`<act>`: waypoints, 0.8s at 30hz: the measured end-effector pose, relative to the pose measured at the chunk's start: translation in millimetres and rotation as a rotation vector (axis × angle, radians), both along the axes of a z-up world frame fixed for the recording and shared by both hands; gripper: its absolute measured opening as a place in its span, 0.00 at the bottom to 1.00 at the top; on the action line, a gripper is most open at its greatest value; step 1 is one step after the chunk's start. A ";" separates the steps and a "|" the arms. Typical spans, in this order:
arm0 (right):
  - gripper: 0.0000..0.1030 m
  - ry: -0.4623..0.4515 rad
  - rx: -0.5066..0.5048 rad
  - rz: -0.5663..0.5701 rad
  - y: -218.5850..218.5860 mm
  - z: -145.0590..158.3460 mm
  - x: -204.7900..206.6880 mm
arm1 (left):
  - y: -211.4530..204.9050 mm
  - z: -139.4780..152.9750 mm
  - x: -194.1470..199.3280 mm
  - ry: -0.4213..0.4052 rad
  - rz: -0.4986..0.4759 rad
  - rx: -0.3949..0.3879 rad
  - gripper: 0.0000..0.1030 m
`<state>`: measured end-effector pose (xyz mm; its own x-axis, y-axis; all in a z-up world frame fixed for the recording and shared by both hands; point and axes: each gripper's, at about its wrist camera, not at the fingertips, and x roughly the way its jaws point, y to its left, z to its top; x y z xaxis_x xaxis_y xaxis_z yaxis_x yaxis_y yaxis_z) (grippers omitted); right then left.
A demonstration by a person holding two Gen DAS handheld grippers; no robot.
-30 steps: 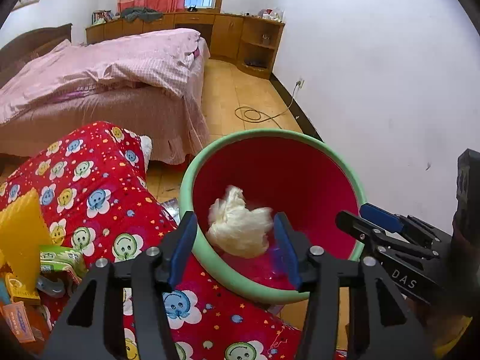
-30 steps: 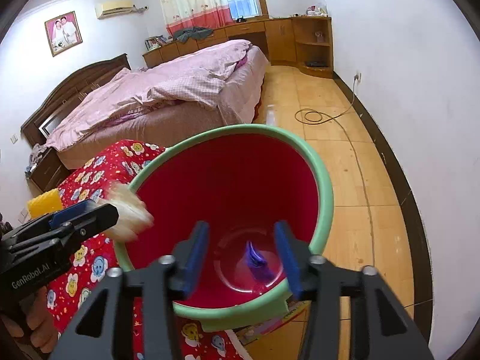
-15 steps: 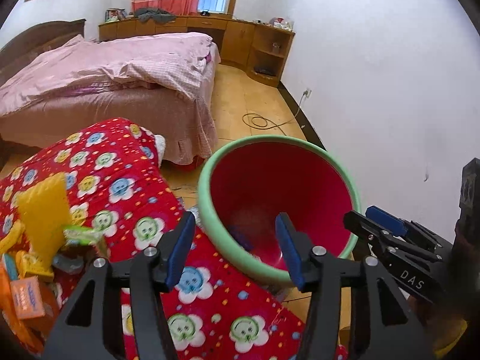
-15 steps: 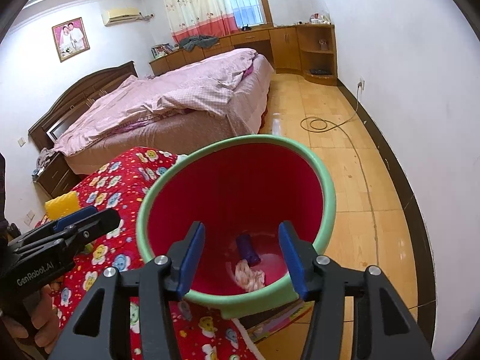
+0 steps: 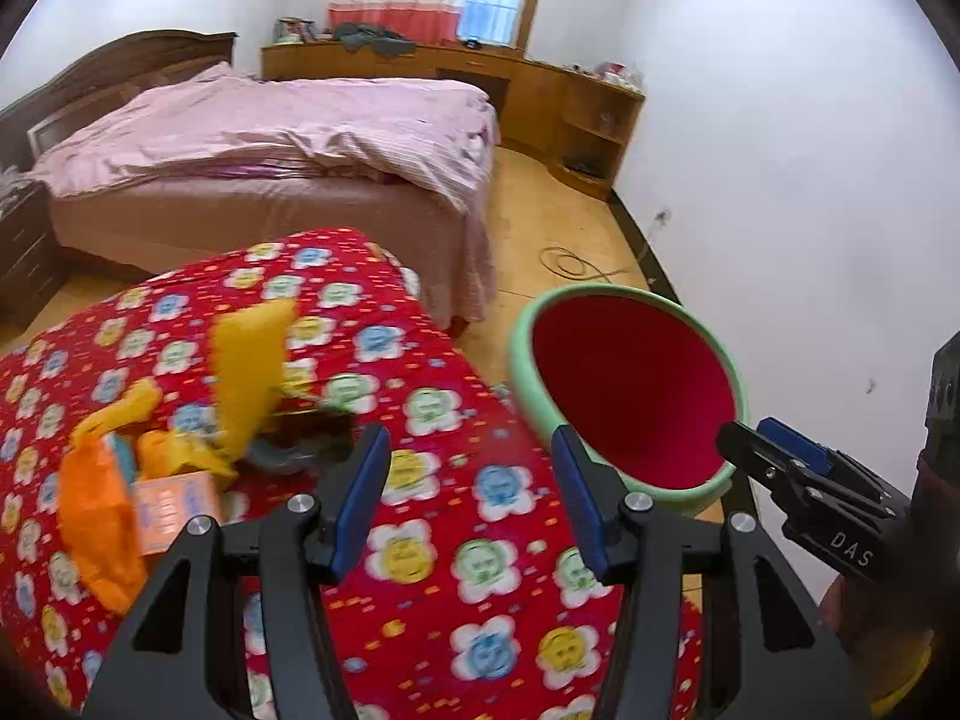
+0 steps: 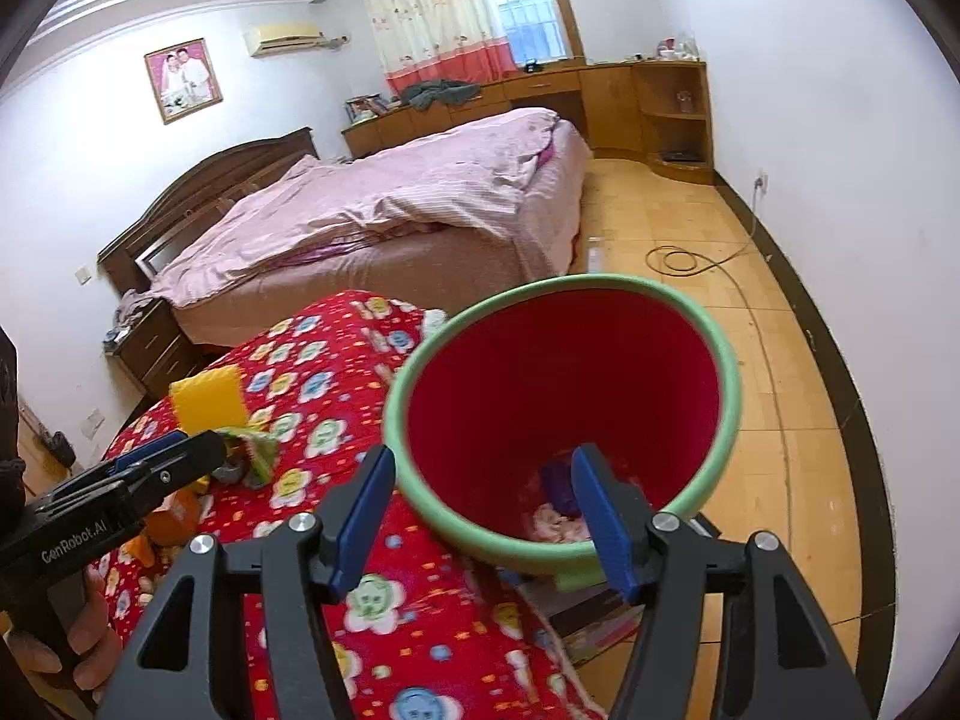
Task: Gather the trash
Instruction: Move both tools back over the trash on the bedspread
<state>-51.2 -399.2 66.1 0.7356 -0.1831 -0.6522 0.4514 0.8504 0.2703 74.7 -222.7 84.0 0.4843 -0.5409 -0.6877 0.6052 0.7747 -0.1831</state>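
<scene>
A red bin with a green rim (image 5: 630, 384) (image 6: 564, 414) stands on the floor beside a table with a red flowered cloth (image 5: 420, 540) (image 6: 312, 384). In the bin lie a crumpled pale tissue (image 6: 558, 525) and a purple wrapper (image 6: 558, 480). A pile of trash lies on the cloth: a yellow sponge-like piece (image 5: 249, 372) (image 6: 207, 399), orange wrappers (image 5: 96, 516), a small orange box (image 5: 174, 504). My left gripper (image 5: 471, 504) is open and empty above the cloth, right of the pile. My right gripper (image 6: 483, 516) is open and empty at the bin's near rim.
A bed with pink bedding (image 5: 270, 144) (image 6: 384, 210) stands behind the table. Wooden cabinets (image 5: 540, 96) line the far wall. A cable (image 6: 684, 258) lies on the wooden floor by the white right wall. A nightstand (image 6: 150, 348) stands left of the bed.
My left gripper let the tissue fall into the bin, then swung left and back over the cloth toward the trash pile. My right gripper pulled back a little from the bin.
</scene>
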 end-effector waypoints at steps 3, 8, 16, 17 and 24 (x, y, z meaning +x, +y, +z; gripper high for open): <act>0.63 -0.005 0.003 0.021 12.6 2.7 3.4 | 20.9 3.9 2.5 -0.001 0.042 -0.009 0.54; 0.66 -0.014 0.010 0.052 31.1 5.7 10.3 | 56.0 7.8 8.0 -0.010 0.116 -0.009 0.54; 0.70 -0.018 0.024 0.095 58.3 6.5 22.3 | 98.2 2.3 22.7 -0.025 0.227 0.055 0.59; 0.70 -0.016 0.022 0.100 61.1 6.1 23.9 | 104.8 0.3 25.4 -0.027 0.244 0.066 0.60; 0.70 0.002 0.018 0.120 74.4 1.1 29.5 | 135.9 -16.5 47.6 0.003 0.326 0.126 0.60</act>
<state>-21.8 -324.8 67.2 0.7503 -0.0817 -0.6561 0.3470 0.8934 0.2855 122.2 -86.8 67.5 0.6157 -0.2686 -0.7407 0.3217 0.9439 -0.0748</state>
